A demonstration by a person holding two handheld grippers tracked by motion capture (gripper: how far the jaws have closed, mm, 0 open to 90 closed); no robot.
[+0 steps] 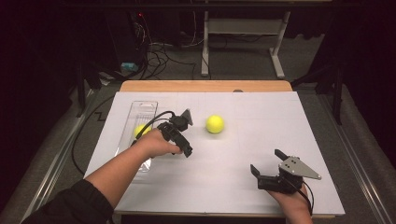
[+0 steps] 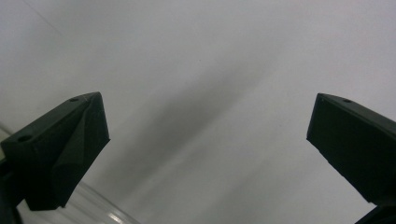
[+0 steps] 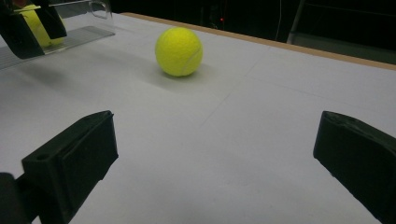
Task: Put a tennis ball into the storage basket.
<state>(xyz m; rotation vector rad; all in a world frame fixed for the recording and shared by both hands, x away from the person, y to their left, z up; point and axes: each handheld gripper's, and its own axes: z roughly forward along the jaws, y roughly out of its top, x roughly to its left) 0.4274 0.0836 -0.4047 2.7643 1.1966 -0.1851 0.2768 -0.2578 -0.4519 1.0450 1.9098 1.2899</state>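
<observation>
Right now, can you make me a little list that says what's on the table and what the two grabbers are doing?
table: white surface with a wooden far edge
loose ball: yellow tennis ball lying on the white surface, touching nothing
clear tube: long see-through container lying at the table's left side
ball in tube: second yellow ball inside it
left gripper: jaws open, empty, beside the tube
right gripper: jaws open, empty, low at the near right, facing the loose ball
</observation>
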